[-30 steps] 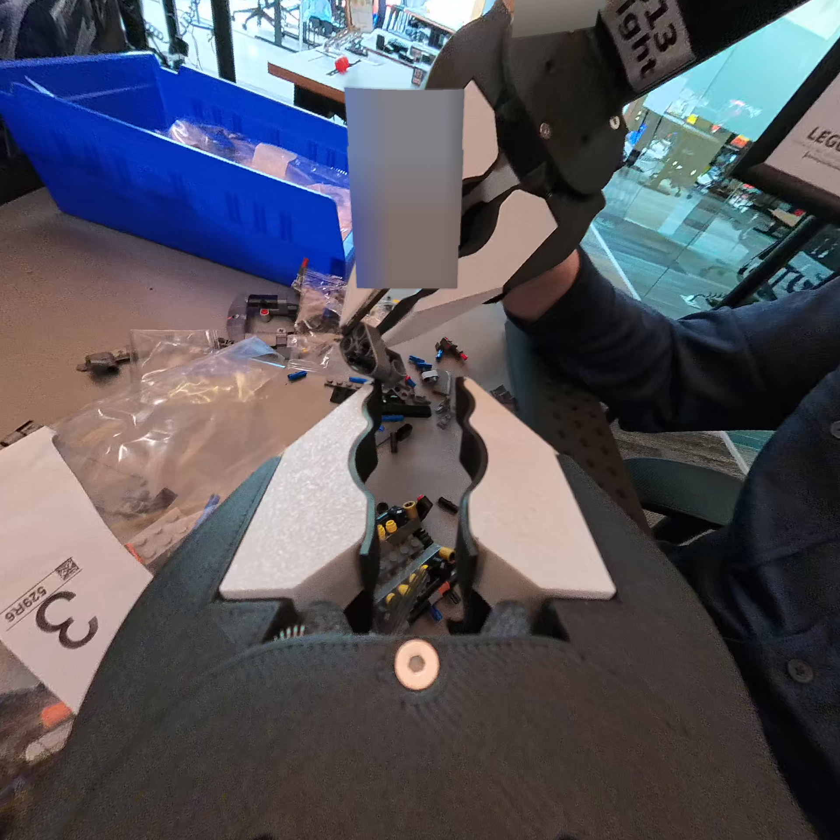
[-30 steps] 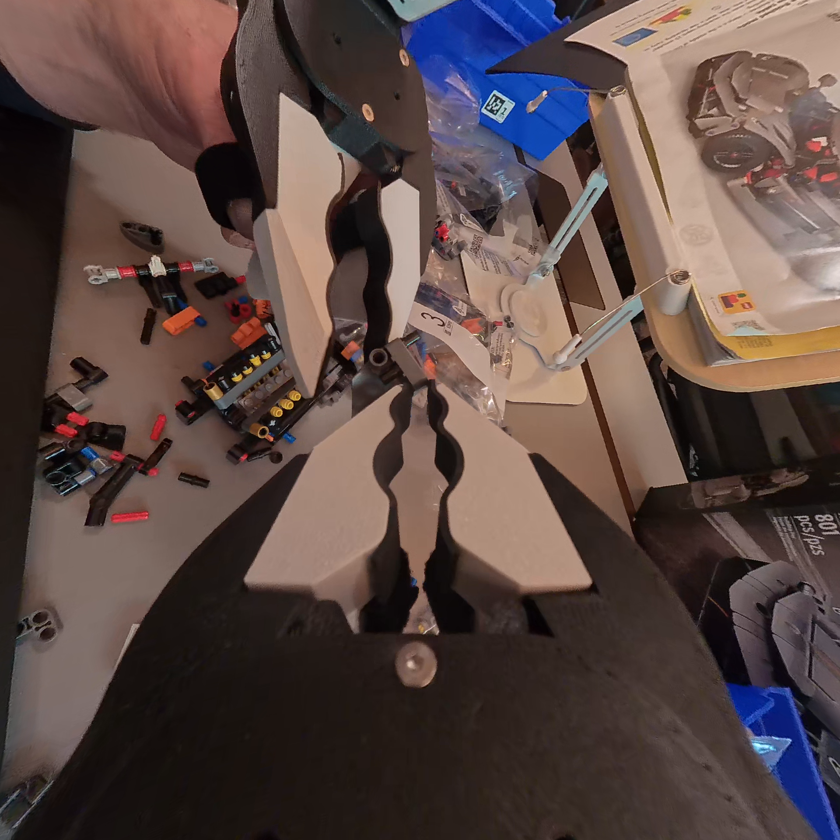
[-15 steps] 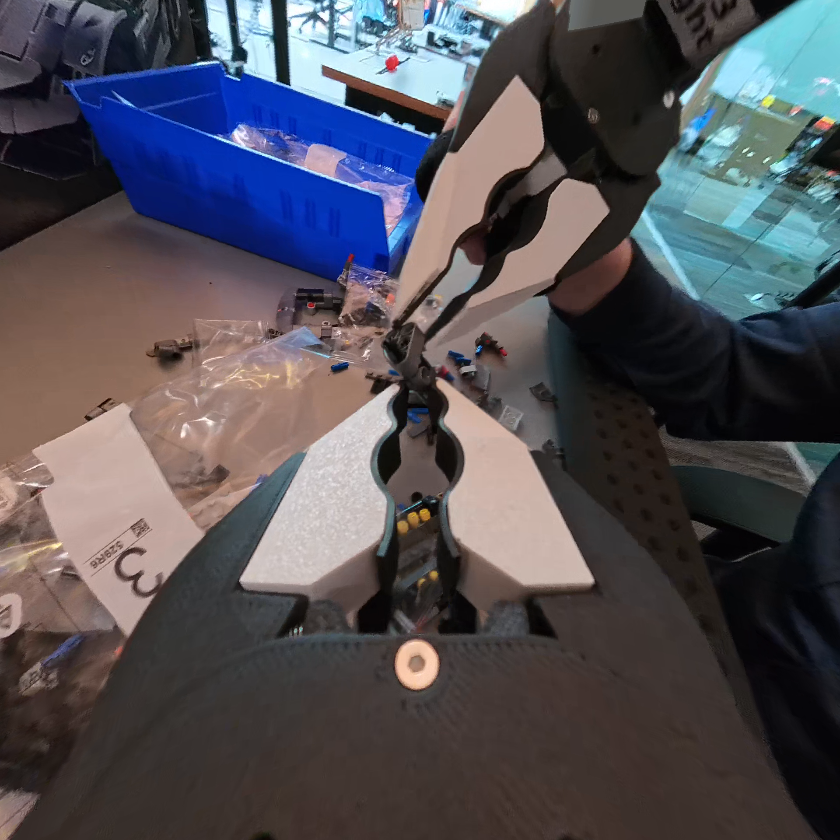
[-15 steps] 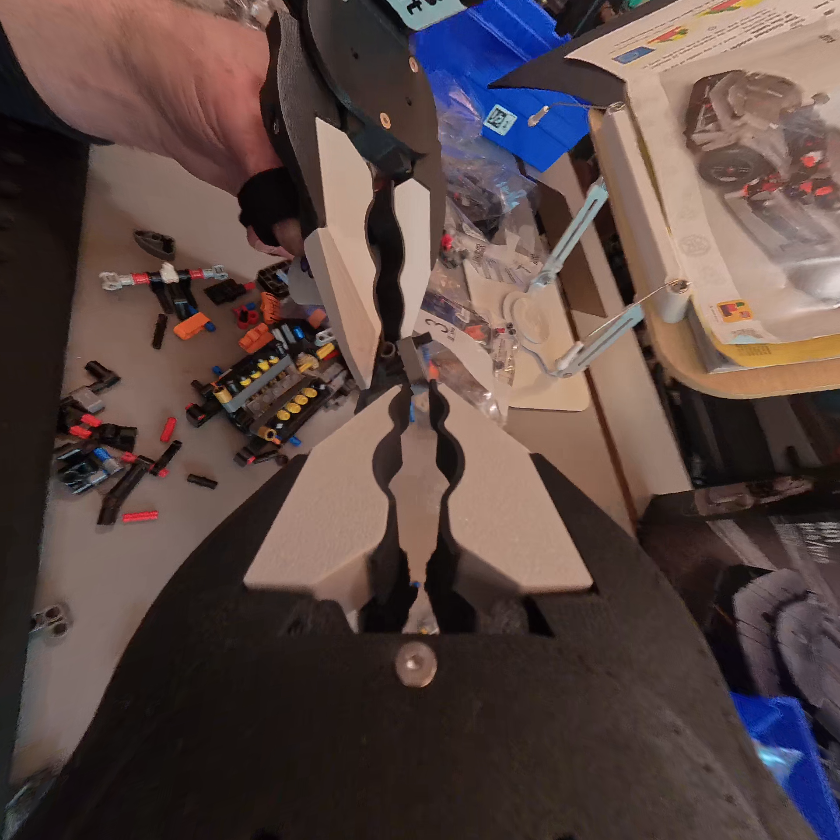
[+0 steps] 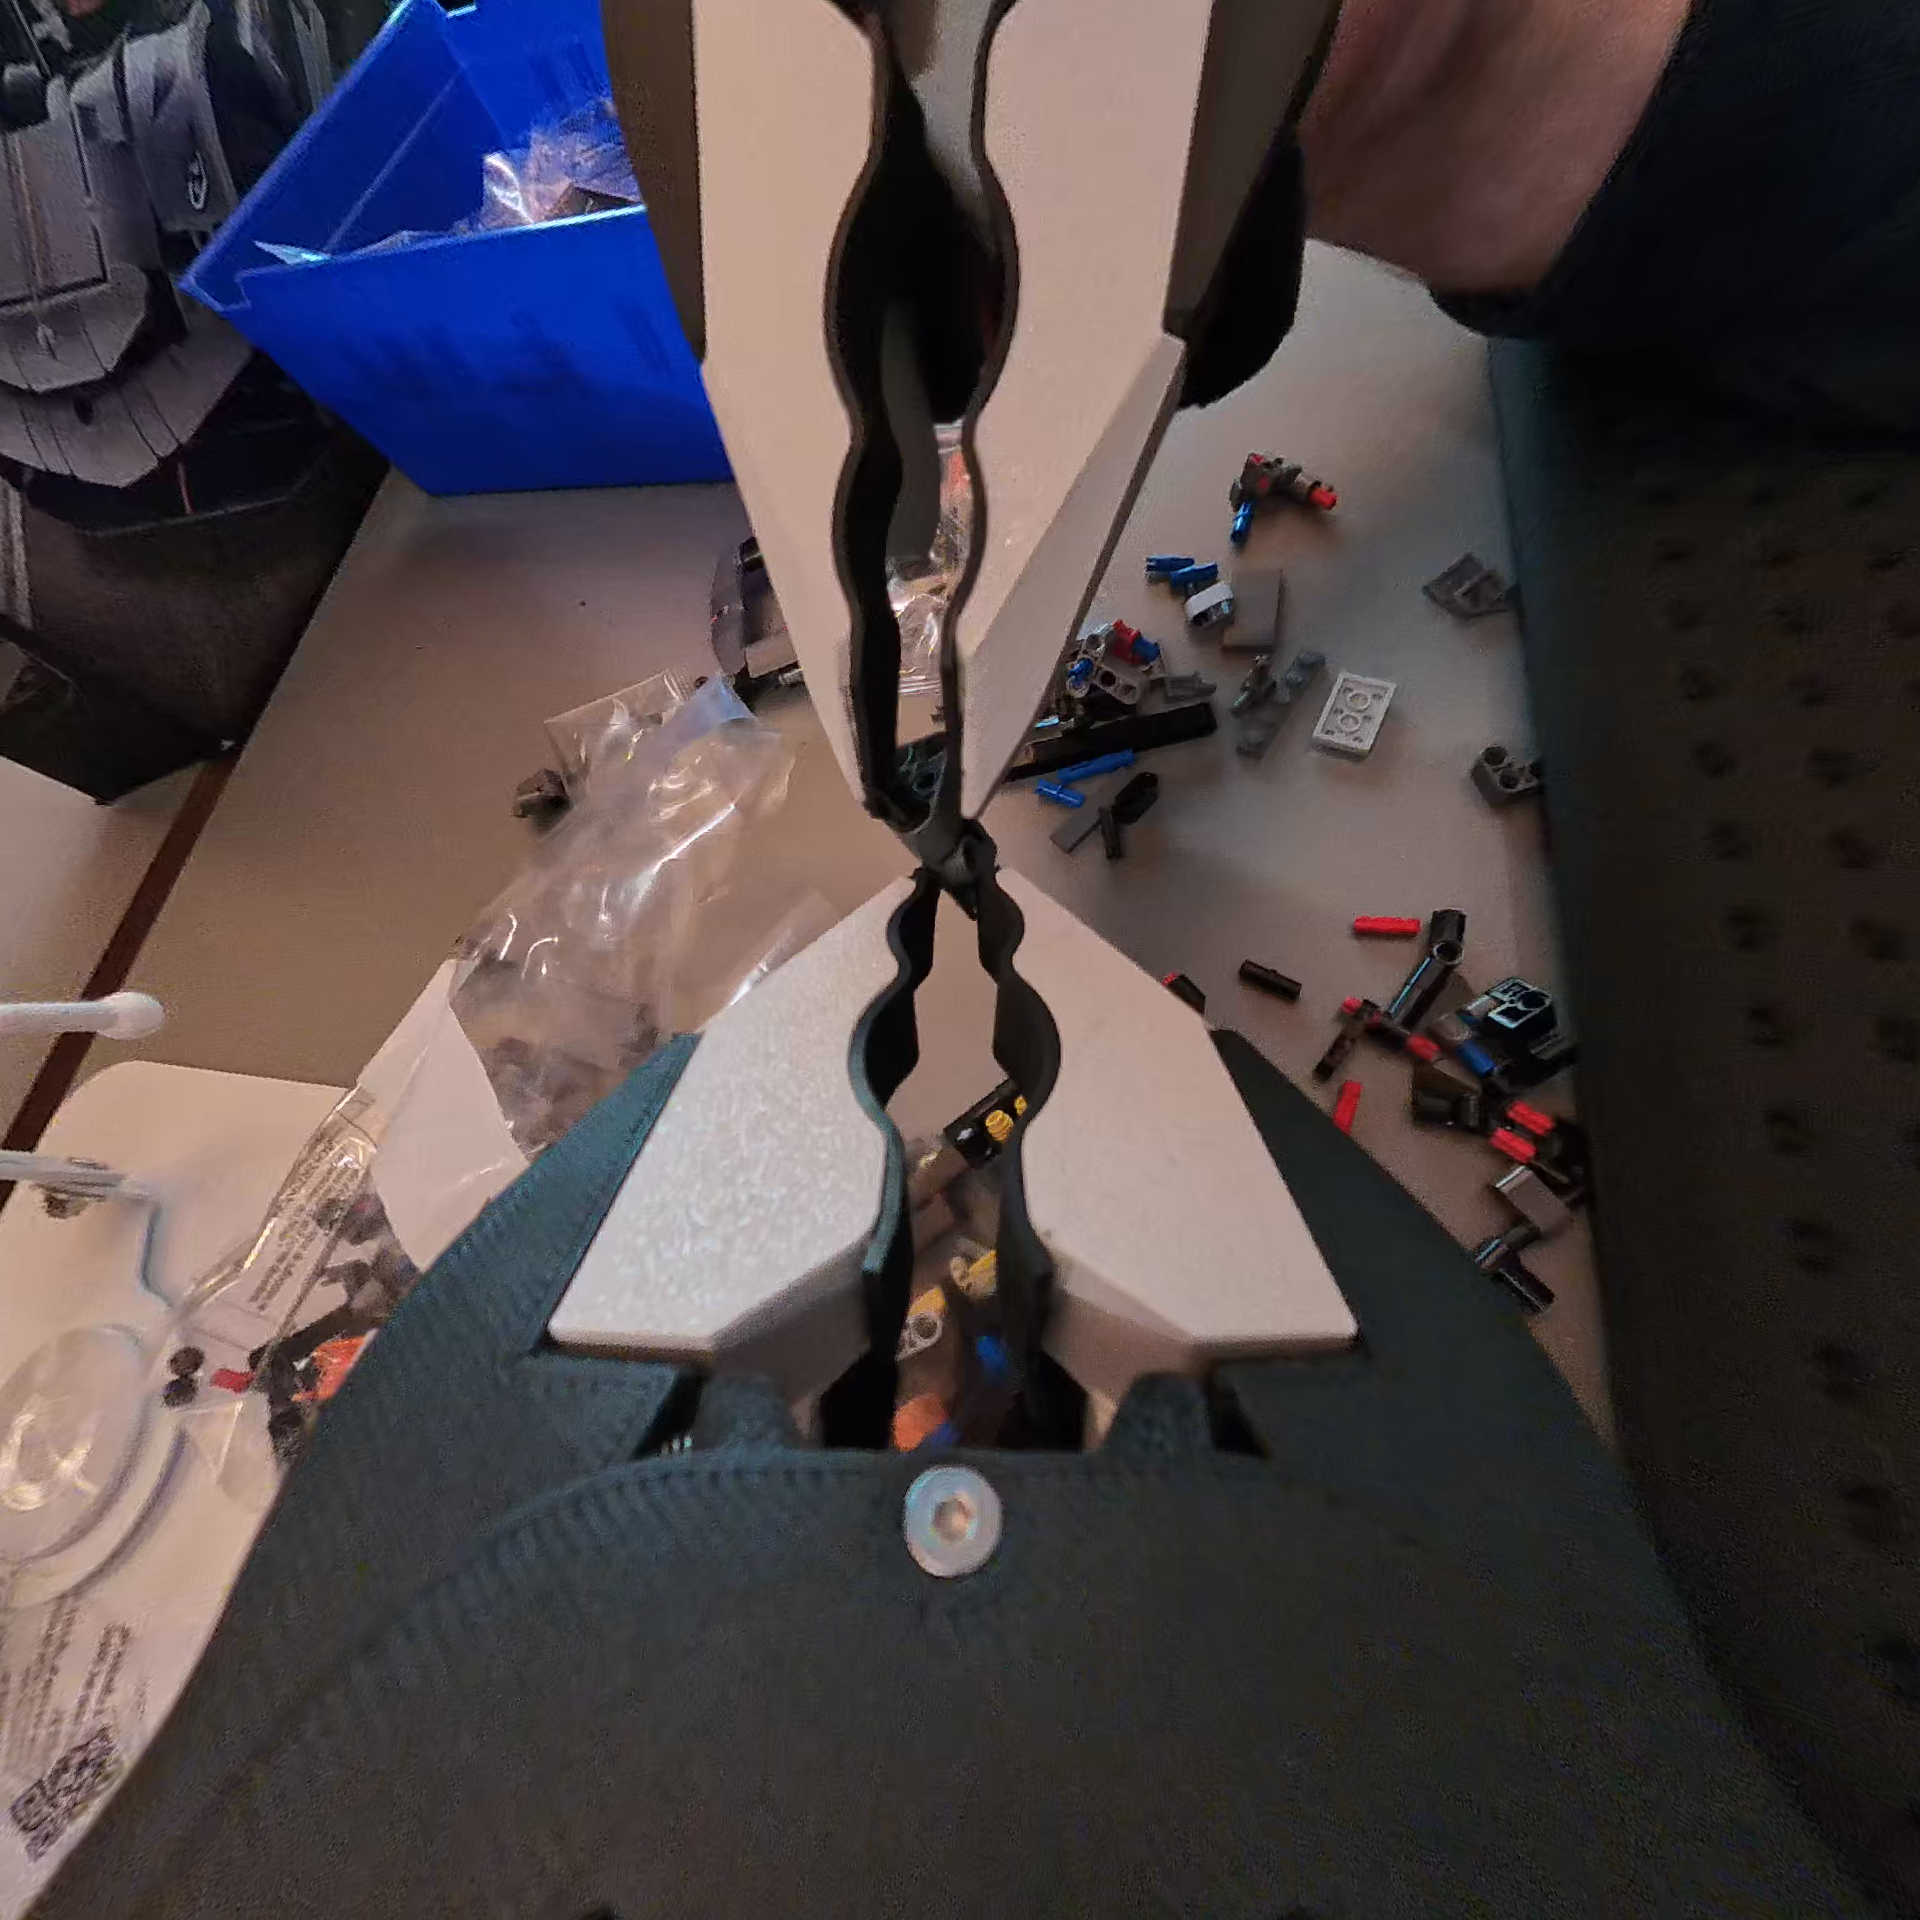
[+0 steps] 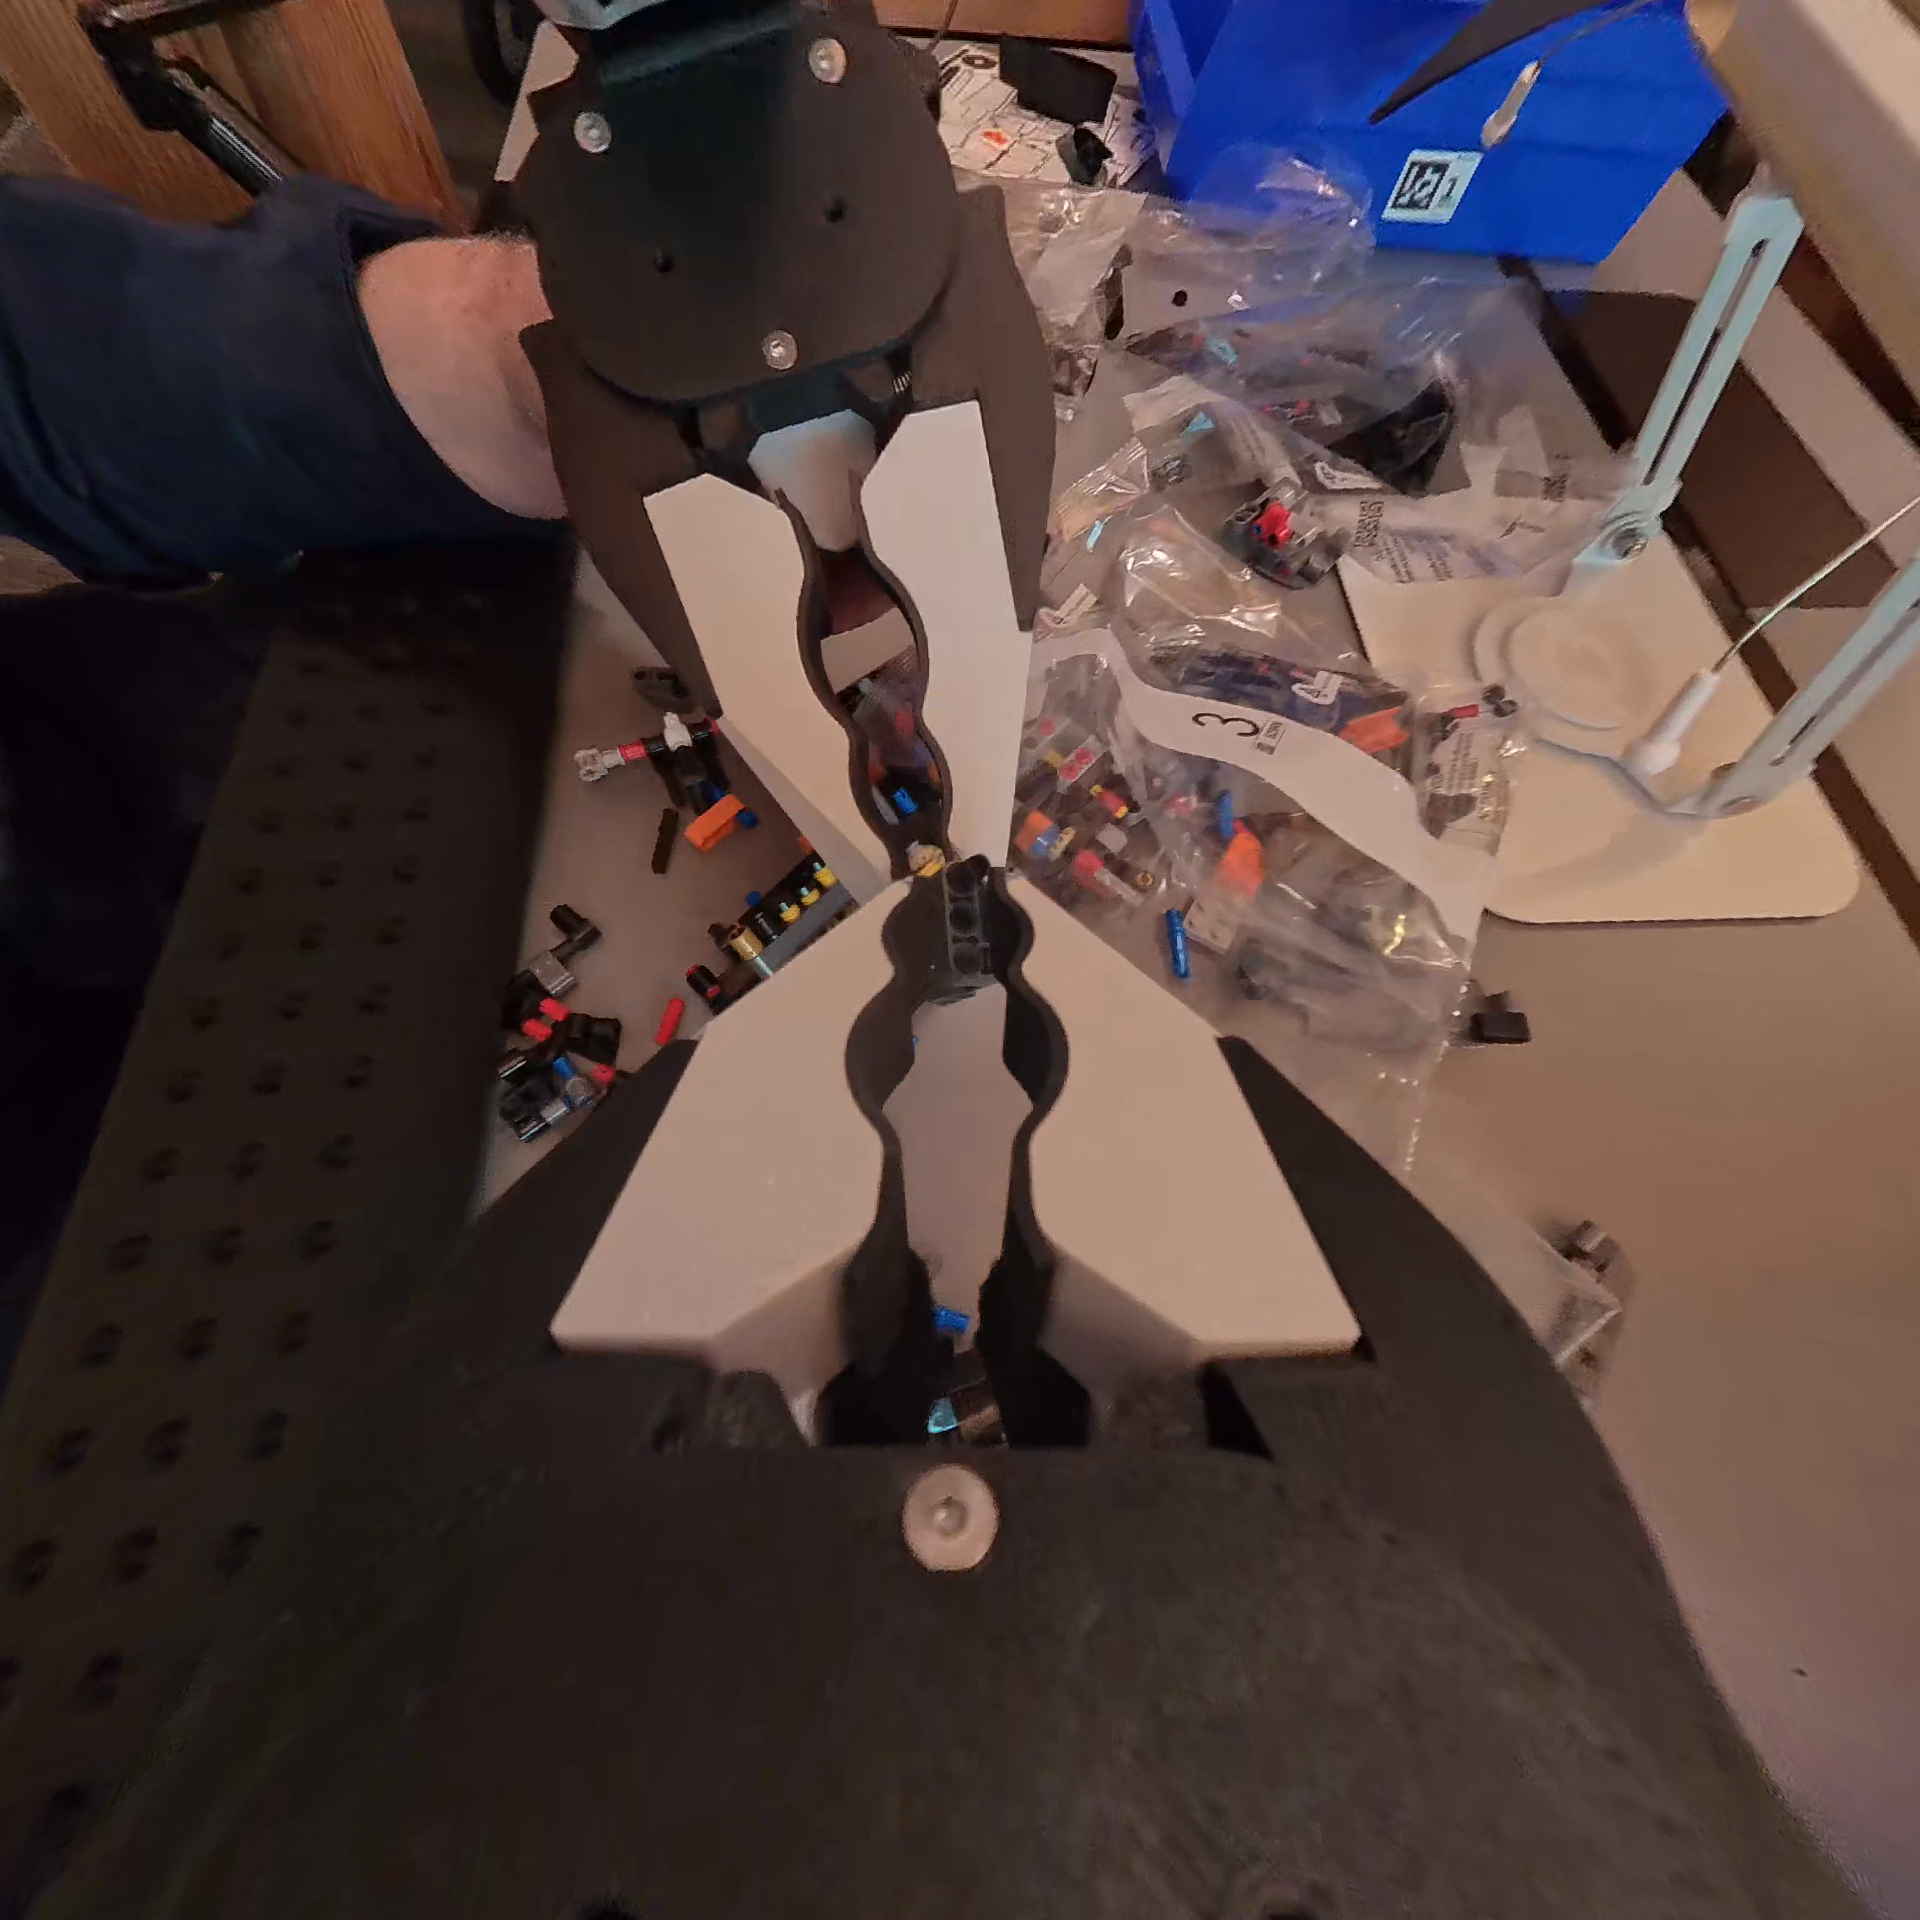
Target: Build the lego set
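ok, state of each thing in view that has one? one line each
left gripper: shut on the small dark piece
right gripper: shut on the black holed beam
black holed beam: held off the table, tips of both grippers meeting at it
blue bin: open-topped, bags inside
numbered parts bag: lying flat, whether sealed is unclear

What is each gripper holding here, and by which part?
The right gripper pinches a dark holed lego beam by its sides at the fingertips. The left gripper grips the piece's other end.
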Tool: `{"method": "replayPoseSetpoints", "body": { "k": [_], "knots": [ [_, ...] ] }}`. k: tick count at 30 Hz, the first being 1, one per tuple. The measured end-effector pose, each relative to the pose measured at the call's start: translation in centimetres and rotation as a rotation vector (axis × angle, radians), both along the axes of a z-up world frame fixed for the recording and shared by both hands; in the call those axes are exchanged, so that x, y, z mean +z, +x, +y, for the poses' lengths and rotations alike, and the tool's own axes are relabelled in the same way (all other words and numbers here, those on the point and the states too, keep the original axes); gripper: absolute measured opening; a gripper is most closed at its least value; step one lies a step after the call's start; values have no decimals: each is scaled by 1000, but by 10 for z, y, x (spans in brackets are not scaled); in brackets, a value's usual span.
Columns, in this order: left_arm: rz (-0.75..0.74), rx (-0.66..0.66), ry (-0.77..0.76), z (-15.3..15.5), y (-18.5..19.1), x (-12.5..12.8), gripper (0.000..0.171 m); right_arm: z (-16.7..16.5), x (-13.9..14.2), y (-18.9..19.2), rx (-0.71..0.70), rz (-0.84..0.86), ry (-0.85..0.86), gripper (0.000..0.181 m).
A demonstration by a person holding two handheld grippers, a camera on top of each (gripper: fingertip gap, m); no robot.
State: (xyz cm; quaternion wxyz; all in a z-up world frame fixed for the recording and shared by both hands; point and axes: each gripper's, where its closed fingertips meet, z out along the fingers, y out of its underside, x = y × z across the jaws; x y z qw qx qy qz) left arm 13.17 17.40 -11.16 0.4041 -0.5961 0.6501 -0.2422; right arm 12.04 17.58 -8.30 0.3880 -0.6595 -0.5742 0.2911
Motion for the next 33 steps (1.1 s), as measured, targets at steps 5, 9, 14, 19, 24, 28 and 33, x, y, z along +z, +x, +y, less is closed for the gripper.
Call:
{"method": "replayPoseSetpoints", "body": {
  "k": [5,9,14,19,24,28,33],
  "knots": [
    [43,-20,72,-3,1,-4,5,-5,-4,-3,22,27,-111,10],
    [70,-26,114,-3,1,-7,5,-6,-9,-3,30,11,-133,7],
    [40,-39,127,-6,2,0,5,-10,-1,-3,52,81,-201,6],
    [62,-31,148,-4,0,-3,5,-9,2,-2,44,104,-218,0],
    [32,-27,113,-3,3,-1,6,-8,3,-1,37,106,-224,0],
    [6,-23,97,-3,6,0,6,-8,5,0,35,122,-235,0],
    [19,-3,132,0,3,5,2,-5,9,1,22,125,-201,0]
  ]
}}
